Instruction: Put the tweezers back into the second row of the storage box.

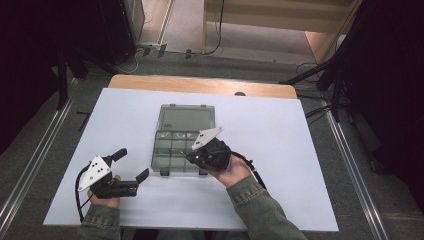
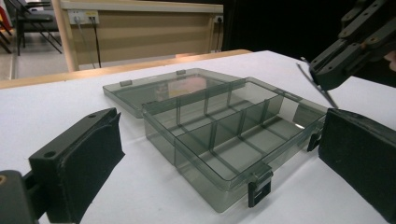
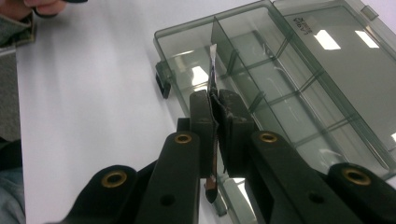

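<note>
On a white counter point(image 1: 280, 150), mid-frame, the right claw point(image 3: 215, 100) pinches a thin divider strip point(image 3: 212, 70) above the open compartment box point(image 1: 172, 150), needing alignment with a slot; the left claw point(image 1: 131, 165) rests spread.

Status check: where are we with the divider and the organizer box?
Done: the organizer box lies open, lid flat behind the compartments. In hand: the right gripper is shut on a thin divider strip, held over the box's near compartments, apparently not seated. The left gripper waits open beside the box. Left: likely slotting the strip in and releasing.
</note>
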